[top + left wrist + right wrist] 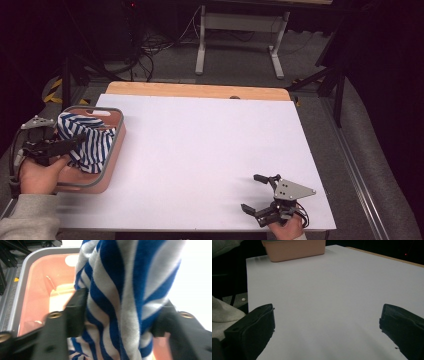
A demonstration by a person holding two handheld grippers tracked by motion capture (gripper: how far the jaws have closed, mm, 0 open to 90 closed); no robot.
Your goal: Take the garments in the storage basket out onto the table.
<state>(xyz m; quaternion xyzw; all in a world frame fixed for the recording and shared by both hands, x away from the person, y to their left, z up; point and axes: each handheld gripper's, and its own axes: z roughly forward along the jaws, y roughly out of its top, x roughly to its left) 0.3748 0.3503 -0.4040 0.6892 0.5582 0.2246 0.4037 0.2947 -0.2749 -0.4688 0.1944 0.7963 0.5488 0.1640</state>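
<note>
Pinching the blue-and-white striped cloth (125,290) between its two black jaws, your left gripper (75,142) holds it bunched over the pink basket (116,142) at the table's (210,150) left edge. Your right gripper (257,194) rests near the table's front right corner, jaws spread wide, nothing between them.
</note>
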